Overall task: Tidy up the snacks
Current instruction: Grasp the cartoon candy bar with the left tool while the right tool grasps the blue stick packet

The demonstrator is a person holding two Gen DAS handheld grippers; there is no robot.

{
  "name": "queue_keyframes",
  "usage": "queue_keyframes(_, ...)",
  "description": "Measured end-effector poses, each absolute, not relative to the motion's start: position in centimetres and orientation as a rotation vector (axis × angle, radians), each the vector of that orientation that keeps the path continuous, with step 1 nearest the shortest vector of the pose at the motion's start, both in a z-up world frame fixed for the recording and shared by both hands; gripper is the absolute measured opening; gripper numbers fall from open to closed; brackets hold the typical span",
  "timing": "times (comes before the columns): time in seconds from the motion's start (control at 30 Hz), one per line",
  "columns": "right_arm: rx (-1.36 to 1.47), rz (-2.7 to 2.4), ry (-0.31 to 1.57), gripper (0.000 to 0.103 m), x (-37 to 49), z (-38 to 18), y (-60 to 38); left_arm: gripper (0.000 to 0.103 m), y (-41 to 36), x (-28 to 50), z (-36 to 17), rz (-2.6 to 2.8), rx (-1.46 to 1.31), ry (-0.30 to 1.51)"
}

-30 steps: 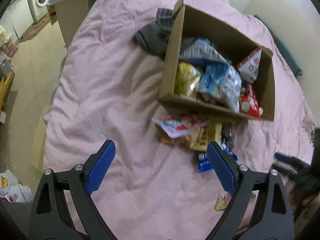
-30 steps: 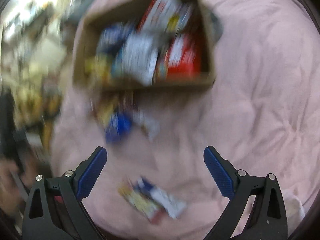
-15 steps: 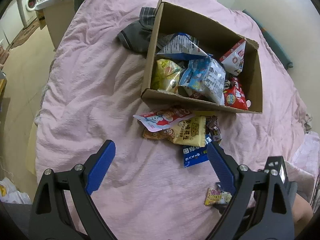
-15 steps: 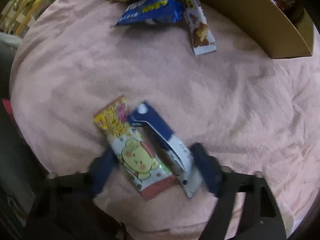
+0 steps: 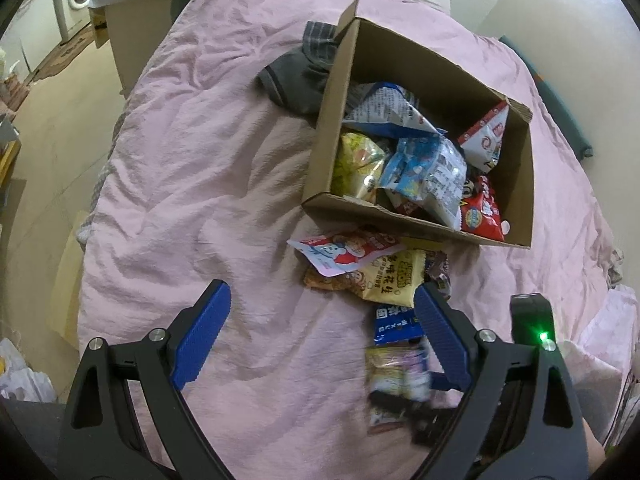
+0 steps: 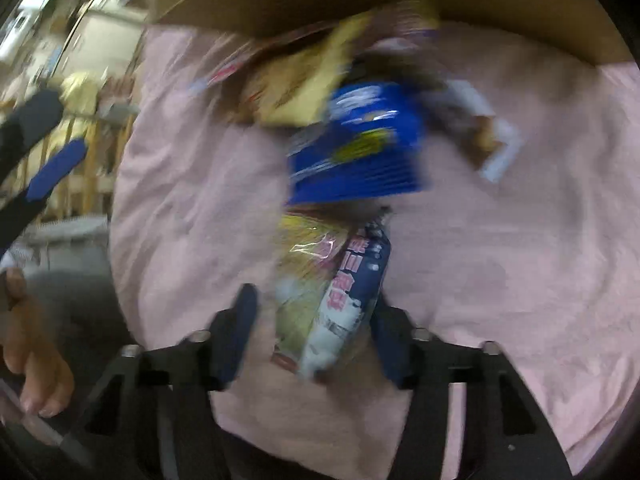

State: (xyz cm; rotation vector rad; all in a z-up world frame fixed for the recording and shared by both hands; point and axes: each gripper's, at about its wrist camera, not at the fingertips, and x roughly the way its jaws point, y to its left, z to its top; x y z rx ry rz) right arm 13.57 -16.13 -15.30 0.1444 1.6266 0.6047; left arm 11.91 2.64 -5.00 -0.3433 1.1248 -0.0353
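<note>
The right gripper (image 6: pixel 312 336) has 2 snack packets (image 6: pixel 328 292) between its blue fingers (image 6: pixel 240 332); its jaws are opening, a gap shows on the left side, and blur hides whether the right pad touches. Beyond them on the pink bed cover (image 5: pixel 208 184) lie a blue packet (image 6: pixel 360 148) and a yellow peanut bag (image 5: pixel 384 276). The left gripper (image 5: pixel 320 340) hangs wide and empty above the cover. Farther off stands the cardboard box (image 5: pixel 324 136), full of snack bags (image 5: pixel 424 168), with a grey garment (image 5: pixel 296 76) beside it.
</note>
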Motion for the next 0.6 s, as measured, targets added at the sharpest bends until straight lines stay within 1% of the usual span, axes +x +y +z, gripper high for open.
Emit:
queue_keyframes(0.2,0.187,0.551,1.583,0.067,14.4,-14.3,-17.5,0.091,2.9,11.8,-5.5,-0.021,-0.349,1.144)
queue_keyframes(0.23,0.19,0.538,1.583,0.066,13.8,-15.0,-17.7,0.091,2.8,11.9,-5.6,-0.02,-0.347,1.148)
queue_keyframes(0.27,0.182,0.533,1.584,0.062,13.8,-15.0,-18.1,0.091,2.7,11.9,-5.7,-0.02,-0.343,1.153)
queue_keyframes(0.3,0.158,0.53,1.588,0.054,13.7,-15.2,-18.0,0.091,2.5,12.0,-5.8,-0.022,-0.34,1.157)
queue_keyframes(0.33,0.141,0.53,1.59,0.049,13.6,-15.4,-17.7,0.091,2.4,12.0,-5.9,-0.024,-0.337,1.159)
queue_keyframes(0.43,0.105,0.553,1.588,0.029,13.5,-15.8,-17.3,0.091,1.8,11.9,-6.2,-0.027,-0.316,1.168)
queue_keyframes(0.47,0.105,0.559,1.581,0.02,13.5,-15.7,-17.1,0.091,1.6,11.8,-6.4,-0.028,-0.31,1.176)
queue_keyframes(0.6,0.105,0.567,1.536,0.019,13.1,-14.7,-18.1,0.091,0.9,11.2,-7.6,-0.034,-0.299,1.221)
